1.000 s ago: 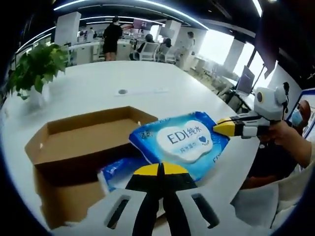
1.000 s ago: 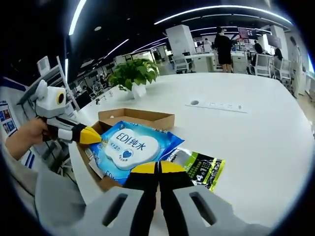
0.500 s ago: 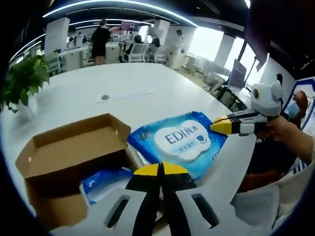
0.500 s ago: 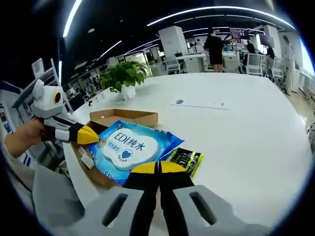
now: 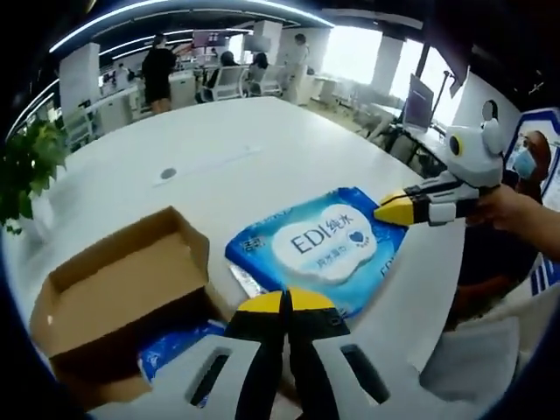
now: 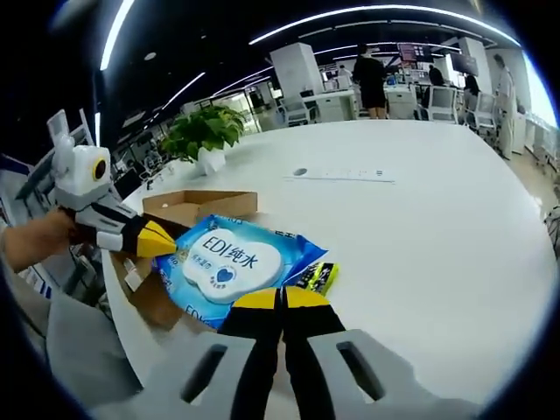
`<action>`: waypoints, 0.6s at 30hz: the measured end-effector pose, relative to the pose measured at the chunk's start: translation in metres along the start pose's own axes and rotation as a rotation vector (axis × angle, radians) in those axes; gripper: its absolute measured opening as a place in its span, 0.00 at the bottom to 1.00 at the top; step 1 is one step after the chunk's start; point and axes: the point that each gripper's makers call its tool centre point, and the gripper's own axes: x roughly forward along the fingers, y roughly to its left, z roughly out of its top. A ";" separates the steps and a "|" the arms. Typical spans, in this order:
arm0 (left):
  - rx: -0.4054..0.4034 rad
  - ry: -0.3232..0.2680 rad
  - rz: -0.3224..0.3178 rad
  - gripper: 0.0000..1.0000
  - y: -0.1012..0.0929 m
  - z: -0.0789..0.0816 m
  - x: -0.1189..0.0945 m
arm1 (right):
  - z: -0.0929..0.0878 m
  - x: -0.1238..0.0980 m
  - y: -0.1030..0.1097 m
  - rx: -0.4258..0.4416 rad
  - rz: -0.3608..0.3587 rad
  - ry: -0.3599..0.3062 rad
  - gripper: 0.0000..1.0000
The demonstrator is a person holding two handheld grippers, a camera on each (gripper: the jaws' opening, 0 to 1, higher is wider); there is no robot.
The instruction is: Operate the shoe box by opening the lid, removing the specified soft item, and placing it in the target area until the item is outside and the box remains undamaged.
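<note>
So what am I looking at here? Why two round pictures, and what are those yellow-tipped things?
No robot here: a person holds a two-jaw gripper in each hand, and each carries a fisheye camera, hence two round pictures. In the left gripper view, the left gripper rises from below, shut on one edge of a blue wipes pack; the right gripper comes in from the right, pinching the opposite edge. The right gripper view shows the same from the other side. Both hold the pack over a white table, beside an open cardboard box. A green packet peeks out beneath the pack.

Blue wipes pack (image 5: pixel 325 252) seemingly lifted beside the open brown shoe box (image 5: pixel 114 289).
</note>
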 end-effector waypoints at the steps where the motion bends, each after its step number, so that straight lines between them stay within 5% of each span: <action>1: 0.014 0.009 0.003 0.00 0.001 -0.001 0.003 | -0.001 0.002 -0.002 0.000 -0.001 0.004 0.00; 18: 0.193 0.167 0.041 0.00 0.016 -0.016 0.043 | -0.023 0.039 -0.021 -0.035 -0.027 0.080 0.00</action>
